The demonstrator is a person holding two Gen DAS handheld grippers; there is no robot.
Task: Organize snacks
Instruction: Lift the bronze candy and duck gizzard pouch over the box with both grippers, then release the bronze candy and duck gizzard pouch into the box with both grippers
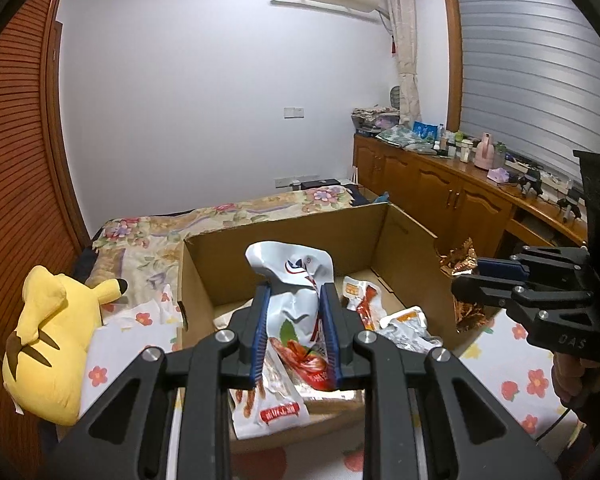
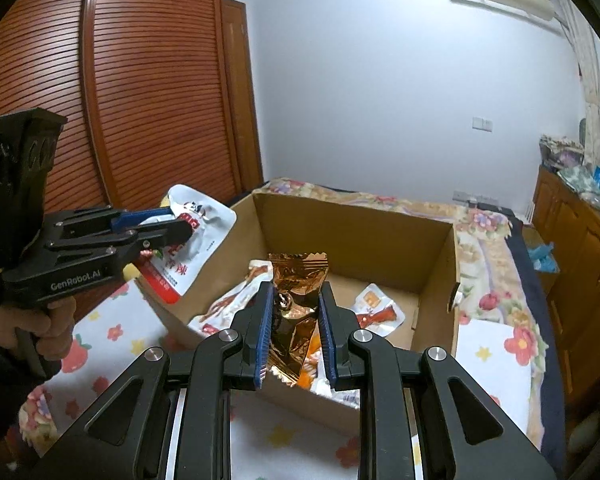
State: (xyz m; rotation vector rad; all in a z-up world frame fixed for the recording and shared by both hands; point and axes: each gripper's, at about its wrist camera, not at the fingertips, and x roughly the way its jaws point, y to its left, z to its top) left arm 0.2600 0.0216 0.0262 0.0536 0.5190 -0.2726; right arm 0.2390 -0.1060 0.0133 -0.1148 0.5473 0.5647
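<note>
The left hand-held gripper (image 1: 294, 300) pinches a white packet (image 1: 290, 280); the right hand-held gripper (image 2: 294, 300) pinches a copper packet (image 2: 296, 280). Beyond and below both sits an open box (image 2: 360, 220) holding more packets (image 2: 374, 308), on a bed (image 2: 496, 280).

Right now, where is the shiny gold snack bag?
The gold snack bag is pinched in the right gripper, held up over the near edge of the cardboard box, with the white snack bag to its left.
</note>
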